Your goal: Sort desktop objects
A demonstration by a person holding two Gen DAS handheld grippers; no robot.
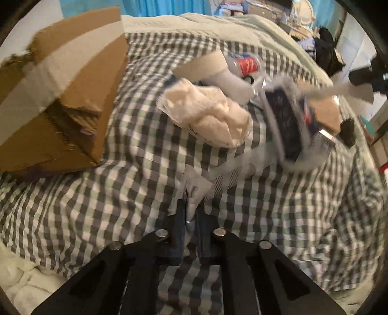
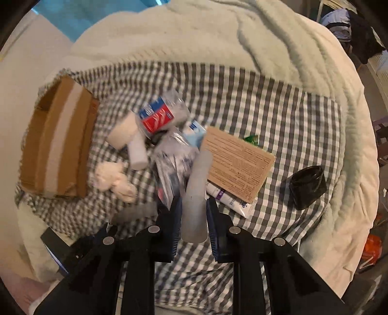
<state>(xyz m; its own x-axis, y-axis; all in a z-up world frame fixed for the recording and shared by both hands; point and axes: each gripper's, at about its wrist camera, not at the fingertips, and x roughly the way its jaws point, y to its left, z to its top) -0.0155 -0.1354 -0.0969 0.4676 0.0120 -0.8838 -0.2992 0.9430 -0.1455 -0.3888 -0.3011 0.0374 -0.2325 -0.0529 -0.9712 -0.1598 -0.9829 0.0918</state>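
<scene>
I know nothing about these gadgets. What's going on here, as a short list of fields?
Surface: checked cloth over a pale blanket
Left tool: shut on a clear plastic wrapper
Right tool: shut on a frosted tube
Container: open cardboard box, left of the pile
Pile: red-and-blue packet, brown printed card, cream cloth wad
Apart: black bundle, to the right

- A bedroom in a home is shown: a gingham bedsheet (image 2: 278, 116) is spread in the middle of both views.
- A pale fleece blanket (image 2: 194, 36) is seen across the top of the right wrist view.
- Piled clothes (image 1: 325, 51) are seen at the upper right of the left wrist view.
- A blue curtain (image 1: 155, 7) is seen at the top.
</scene>
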